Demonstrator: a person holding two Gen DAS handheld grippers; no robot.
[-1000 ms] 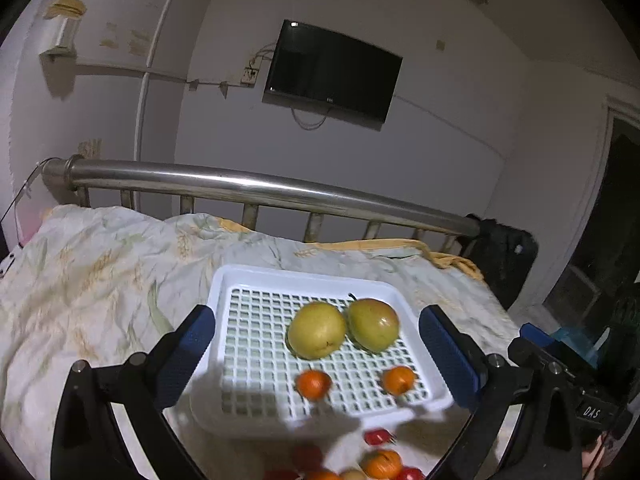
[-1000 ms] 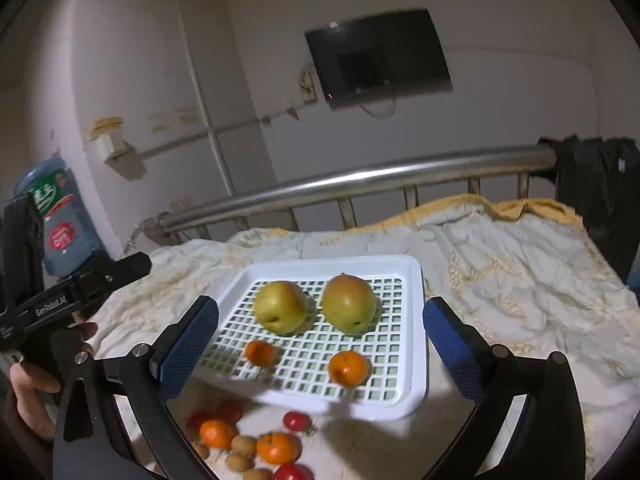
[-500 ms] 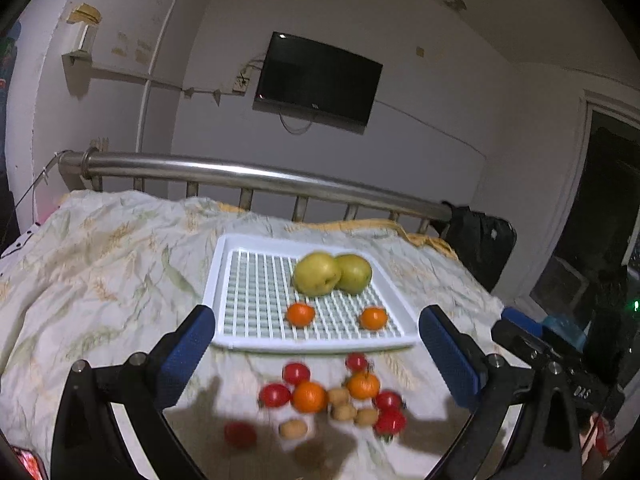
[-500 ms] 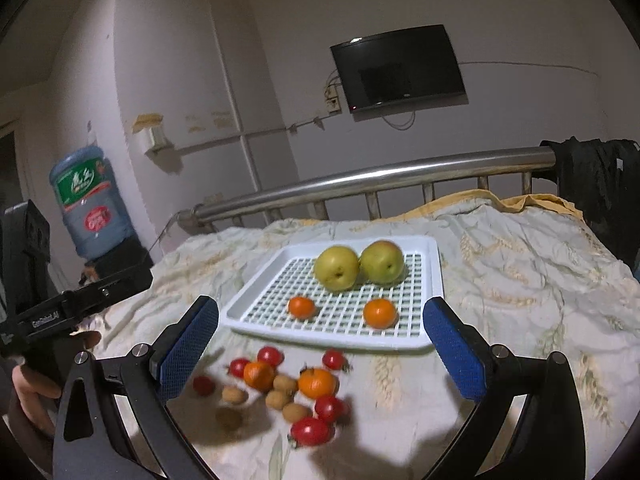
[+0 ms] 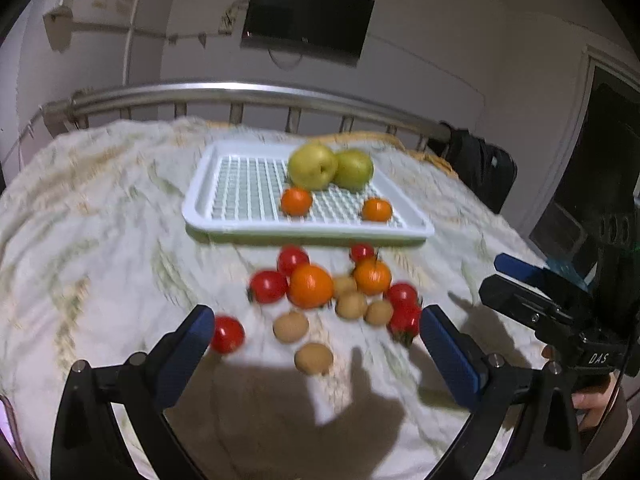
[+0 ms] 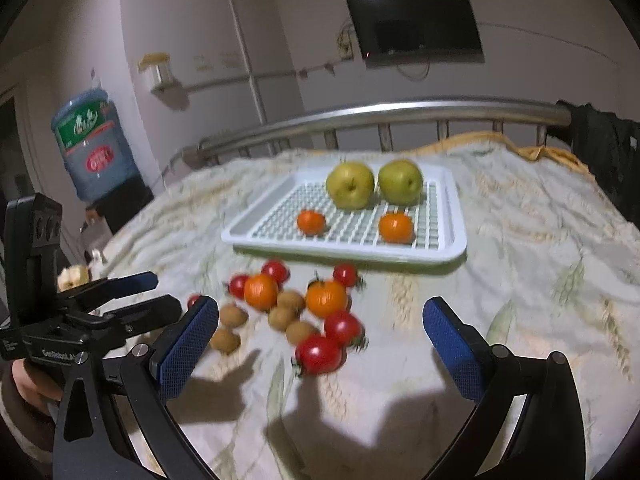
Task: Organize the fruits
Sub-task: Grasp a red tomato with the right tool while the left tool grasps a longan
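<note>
A white slotted tray (image 5: 240, 220) (image 6: 456, 216) rests on the bed and holds two green pears (image 5: 313, 167) (image 6: 350, 185) and two small oranges (image 5: 296, 201) (image 6: 395, 227). In front of it lies a loose pile: red tomatoes (image 5: 268, 287) (image 6: 319, 354), two oranges (image 5: 311, 286) (image 6: 327, 298) and several brown longans (image 5: 314, 358) (image 6: 282, 317). My left gripper (image 5: 314, 334) stands open just above the near side of the pile, nothing between its fingers. My right gripper (image 6: 320, 326) is open too, hovering over the pile's near tomatoes.
The bed is covered by a pale patterned quilt (image 5: 100, 220), with a steel rail (image 5: 240, 94) behind. A black bag (image 5: 480, 168) hangs at the rail's right end. A water bottle (image 6: 90, 148) stands left of the bed. A TV (image 5: 306, 34) hangs on the wall.
Both grippers have drawn back and down from the tray to the loose pile, which now fills the near view. Both stay open. The fruits have not moved.
</note>
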